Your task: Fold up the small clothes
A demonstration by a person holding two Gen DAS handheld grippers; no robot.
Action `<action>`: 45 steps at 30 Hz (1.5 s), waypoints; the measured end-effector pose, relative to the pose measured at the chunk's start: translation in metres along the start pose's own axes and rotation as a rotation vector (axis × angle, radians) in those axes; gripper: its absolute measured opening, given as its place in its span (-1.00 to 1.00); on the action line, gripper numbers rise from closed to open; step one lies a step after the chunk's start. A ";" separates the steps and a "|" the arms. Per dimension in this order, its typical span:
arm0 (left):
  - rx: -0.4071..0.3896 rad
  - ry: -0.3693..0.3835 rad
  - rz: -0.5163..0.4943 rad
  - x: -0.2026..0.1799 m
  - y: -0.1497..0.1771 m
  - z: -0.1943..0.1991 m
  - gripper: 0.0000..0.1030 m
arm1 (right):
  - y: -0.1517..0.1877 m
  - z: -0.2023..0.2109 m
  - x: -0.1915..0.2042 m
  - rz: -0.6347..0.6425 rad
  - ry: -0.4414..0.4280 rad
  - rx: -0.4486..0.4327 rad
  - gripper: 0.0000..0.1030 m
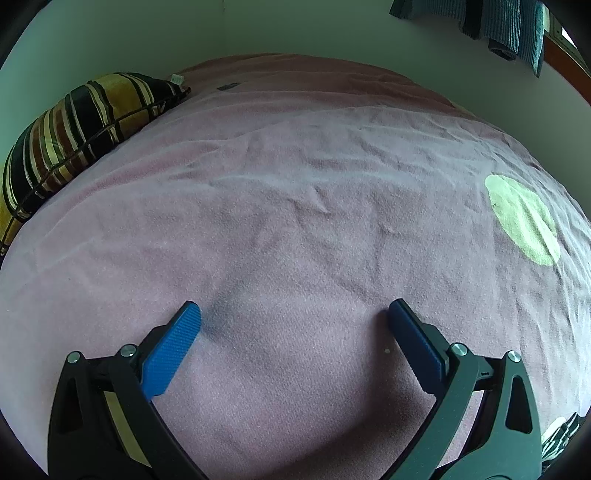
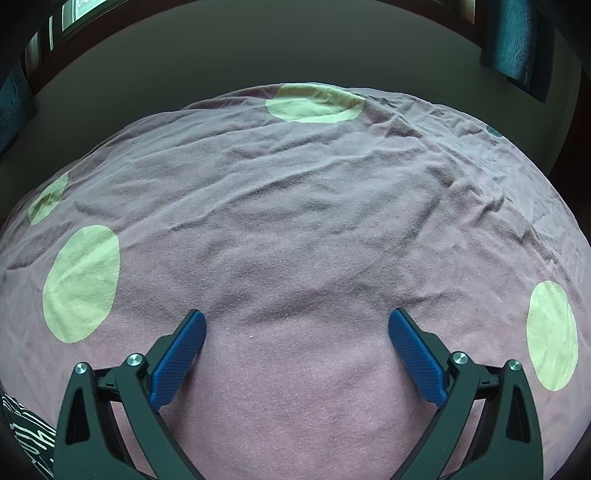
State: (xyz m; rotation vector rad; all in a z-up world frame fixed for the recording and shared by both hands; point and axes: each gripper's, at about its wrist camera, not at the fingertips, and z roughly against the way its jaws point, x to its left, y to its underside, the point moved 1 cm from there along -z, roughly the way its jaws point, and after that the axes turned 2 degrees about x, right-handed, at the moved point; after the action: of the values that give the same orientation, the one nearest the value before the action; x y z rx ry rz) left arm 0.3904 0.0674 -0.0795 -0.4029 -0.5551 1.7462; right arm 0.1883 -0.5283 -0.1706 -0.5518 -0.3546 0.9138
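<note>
A black garment with white print shows only as a sliver, at the lower right edge of the left wrist view (image 1: 561,435) and the lower left edge of the right wrist view (image 2: 26,435); most of it is out of frame. My left gripper (image 1: 293,314) is open and empty, its blue pads (image 1: 173,350) low over the pink bed sheet (image 1: 295,221). My right gripper (image 2: 297,323) is open and empty too, blue pads (image 2: 417,358) just above the sheet (image 2: 295,221).
The pink sheet is wrinkled and has pale green dots (image 1: 521,218) (image 2: 81,282). A striped black, yellow and brown pillow (image 1: 74,133) lies at the far left. Teal cloth (image 1: 517,26) hangs on the wall behind. Teal curtains (image 2: 517,37) hang by a window.
</note>
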 end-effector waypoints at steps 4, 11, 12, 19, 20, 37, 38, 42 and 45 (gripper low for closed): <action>0.000 0.001 0.001 0.000 0.000 0.001 0.96 | 0.001 0.000 0.000 -0.004 -0.004 0.002 0.92; 0.000 0.001 0.000 0.001 0.001 0.002 0.96 | 0.001 -0.001 0.000 -0.004 -0.001 0.002 0.92; -0.002 0.001 0.000 0.001 -0.001 0.002 0.96 | 0.002 -0.001 0.000 -0.004 -0.001 0.001 0.92; 0.000 0.001 0.000 0.001 -0.002 0.001 0.96 | 0.003 0.001 0.000 -0.008 -0.001 0.002 0.92; -0.001 0.001 0.000 0.001 -0.002 0.001 0.96 | 0.003 0.001 0.000 -0.007 0.000 0.001 0.92; -0.002 -0.001 -0.002 0.001 -0.001 0.002 0.96 | 0.003 0.001 -0.001 -0.004 0.002 -0.001 0.92; -0.003 0.000 -0.002 0.001 -0.002 0.002 0.96 | 0.003 0.000 -0.001 -0.002 0.004 -0.001 0.92; 0.003 0.002 -0.001 0.004 -0.005 0.006 0.96 | -0.002 -0.001 -0.001 -0.003 0.002 0.003 0.92; 0.004 0.001 -0.002 0.005 -0.007 0.003 0.96 | -0.004 -0.002 -0.001 -0.004 0.002 0.005 0.92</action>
State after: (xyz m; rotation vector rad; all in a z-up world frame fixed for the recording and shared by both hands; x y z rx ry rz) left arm 0.3936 0.0729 -0.0730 -0.4006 -0.5511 1.7447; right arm 0.1912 -0.5316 -0.1696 -0.5468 -0.3517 0.9104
